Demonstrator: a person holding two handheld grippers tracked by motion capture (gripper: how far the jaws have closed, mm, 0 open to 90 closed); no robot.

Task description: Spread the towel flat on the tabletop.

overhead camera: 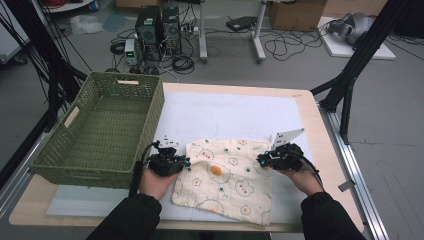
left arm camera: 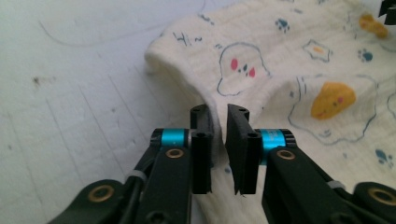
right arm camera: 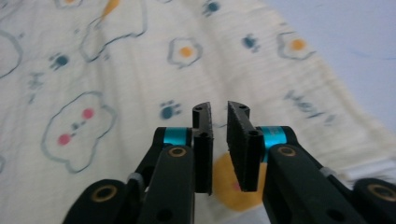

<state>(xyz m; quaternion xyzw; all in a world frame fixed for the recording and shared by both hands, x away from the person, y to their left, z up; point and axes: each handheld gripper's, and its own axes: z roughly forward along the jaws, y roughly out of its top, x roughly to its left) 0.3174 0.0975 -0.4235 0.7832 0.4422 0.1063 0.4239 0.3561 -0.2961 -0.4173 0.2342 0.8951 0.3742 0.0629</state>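
A cream cloth printed with eggs, paw prints and little faces lies flat on the white mat in front of me. My left gripper sits at the cloth's left edge. In the left gripper view the folded edge of the cloth runs down into the narrow gap of my left gripper, and the pads do not visibly press on it. My right gripper is at the cloth's right side. In the right gripper view its jaws stand slightly apart over the cloth with nothing pinched.
A green woven basket stands empty at the left of the table, close to my left hand. The white mat stretches behind the cloth. Black frame legs rise beyond the table's right edge.
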